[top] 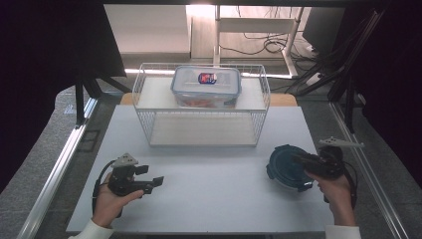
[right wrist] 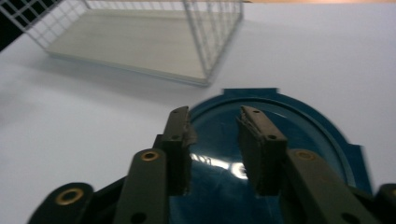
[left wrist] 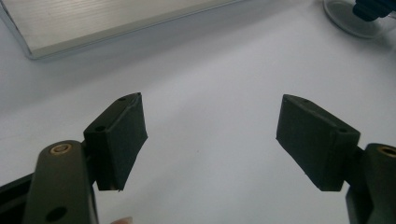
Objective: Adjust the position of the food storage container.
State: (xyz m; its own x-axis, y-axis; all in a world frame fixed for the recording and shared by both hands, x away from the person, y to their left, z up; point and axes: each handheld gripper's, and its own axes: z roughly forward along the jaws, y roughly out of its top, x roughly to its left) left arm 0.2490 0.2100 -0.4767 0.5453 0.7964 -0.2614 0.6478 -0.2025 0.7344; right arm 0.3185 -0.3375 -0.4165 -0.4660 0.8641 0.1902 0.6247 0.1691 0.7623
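Dark teal plastic, round, with raised concentric rings and small square tabs at the rim: lid of a container (top: 287, 168), glossy, catching a glare spot. Lying on the white table (top: 209, 189) at the right, in front of the wire basket (top: 201, 107). Right gripper (right wrist: 215, 122) hovering directly above it, jaws narrowed with a gap left, nothing pinched between them. Left gripper (top: 152, 175) well apart at the left, jaws spread wide over bare tabletop.
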